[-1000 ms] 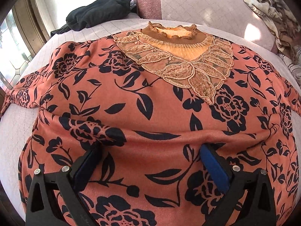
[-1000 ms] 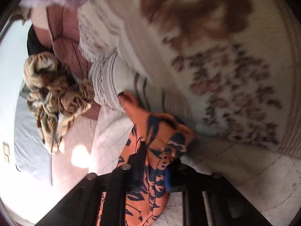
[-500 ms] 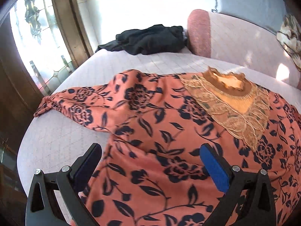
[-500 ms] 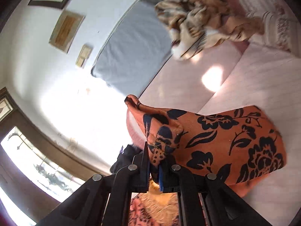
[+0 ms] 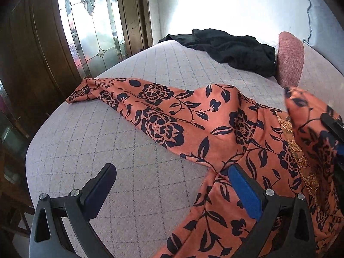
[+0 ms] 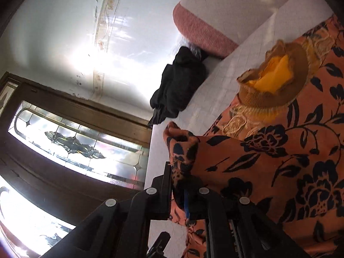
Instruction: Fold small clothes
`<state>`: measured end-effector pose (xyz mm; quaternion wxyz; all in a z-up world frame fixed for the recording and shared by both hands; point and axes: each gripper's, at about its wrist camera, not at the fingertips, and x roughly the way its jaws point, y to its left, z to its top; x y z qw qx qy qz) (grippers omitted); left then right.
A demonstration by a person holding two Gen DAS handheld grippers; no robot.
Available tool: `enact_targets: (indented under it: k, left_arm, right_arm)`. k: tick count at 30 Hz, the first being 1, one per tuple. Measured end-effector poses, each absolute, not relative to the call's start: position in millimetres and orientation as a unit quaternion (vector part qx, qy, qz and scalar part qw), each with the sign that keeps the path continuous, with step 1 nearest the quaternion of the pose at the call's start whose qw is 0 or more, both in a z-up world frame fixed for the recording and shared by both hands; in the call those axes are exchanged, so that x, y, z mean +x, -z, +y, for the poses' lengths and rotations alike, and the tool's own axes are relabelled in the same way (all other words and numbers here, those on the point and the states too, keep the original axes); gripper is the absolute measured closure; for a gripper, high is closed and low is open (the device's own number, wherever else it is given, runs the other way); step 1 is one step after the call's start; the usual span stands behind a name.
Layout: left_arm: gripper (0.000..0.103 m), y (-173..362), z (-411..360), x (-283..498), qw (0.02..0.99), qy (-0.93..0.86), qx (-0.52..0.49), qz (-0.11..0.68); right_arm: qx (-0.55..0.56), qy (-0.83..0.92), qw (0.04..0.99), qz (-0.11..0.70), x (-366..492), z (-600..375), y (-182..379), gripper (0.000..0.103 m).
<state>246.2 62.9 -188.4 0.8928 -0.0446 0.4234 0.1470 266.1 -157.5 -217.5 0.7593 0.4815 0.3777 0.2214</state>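
An orange blouse with black flowers (image 5: 225, 133) lies spread on the quilted grey bed (image 5: 120, 150); its left sleeve (image 5: 120, 94) stretches toward the bed's left edge. My left gripper (image 5: 172, 178) is open and empty, low over the bed beside the blouse's side, its right finger (image 5: 245, 191) over the fabric. My right gripper (image 6: 185, 182) is shut on the blouse's other sleeve cuff (image 6: 180, 148) and holds it folded over the body, near the gold knit collar (image 6: 273, 86). That gripper shows at the right edge of the left wrist view (image 5: 335, 129).
A black garment (image 5: 228, 47) lies heaped at the far end of the bed, next to a pink cushion (image 5: 290, 60). A dark wooden door with leaded glass (image 5: 92, 21) stands past the bed's left edge. The white wall is behind.
My left gripper has swung left, from over the blouse's middle to its left side and sleeve. My right gripper has carried the held cuff across over the blouse toward the collar.
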Motion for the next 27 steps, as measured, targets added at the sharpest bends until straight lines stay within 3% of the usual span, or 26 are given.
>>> enact_targets:
  k: [1,2,3,5,10,12,13,15,17,18,22,25,27]
  left_arm:
    - [0.000,187.3,62.5,246.6,0.894,-0.146,-0.045,0.421]
    - [0.000,185.8,62.2,246.4,0.896,-0.146,-0.044,0.418]
    - [0.000,184.6,61.4,246.7,0.897,-0.147,-0.042,0.415]
    - [0.000,183.1,60.5,248.0,0.900,-0.142,-0.041,0.410]
    - [0.000,184.5,52.7,252.7,0.905,-0.107,-0.047,0.408]
    - [0.002,185.1,43.4,254.4,0.909,-0.078,-0.049,0.406]
    - [0.004,185.4,36.7,255.2,0.912,-0.061,-0.046,0.404]
    - [0.021,187.7,20.0,257.1,0.916,-0.036,-0.025,0.399]
    - [0.045,195.3,3.6,262.3,0.913,-0.013,-0.004,0.409]
    - [0.050,200.7,-2.6,265.5,0.908,-0.006,0.003,0.419]
    - [0.049,233.7,-23.6,279.9,0.879,-0.021,0.062,0.471]
    - [0.049,231.8,-34.8,278.5,0.885,-0.031,0.099,0.454]
    - [0.049,228.0,-29.5,279.8,0.883,-0.021,0.078,0.462]
  right_arm:
    - [0.480,-0.231,0.752,0.388,266.7,-149.2,217.6,0.086]
    - [0.473,-0.241,0.749,0.396,269.6,-144.9,216.5,0.072]
    - [0.464,-0.252,0.748,0.403,267.8,-142.8,213.0,0.043]
    - [0.458,-0.270,0.747,0.400,258.3,-141.3,200.8,0.014]
    - [0.386,-0.208,0.825,0.356,224.9,-208.2,157.1,0.017]
    - [0.317,-0.153,0.863,0.363,210.3,-236.3,145.1,0.039]
    - [0.284,-0.127,0.877,0.366,202.0,-250.6,144.0,0.045]
    - [0.263,-0.094,0.883,0.377,187.9,-283.7,151.5,0.059]
    - [0.283,-0.058,0.878,0.382,176.4,-321.6,166.6,0.060]
    - [0.300,-0.042,0.874,0.379,171.9,-340.1,175.0,0.060]
    - [0.377,-0.020,0.843,0.384,168.3,-393.1,218.0,0.060]
    - [0.415,-0.012,0.785,0.459,189.4,-404.5,264.0,0.060]
    - [0.423,-0.010,0.775,0.469,194.5,-403.3,273.7,0.062]
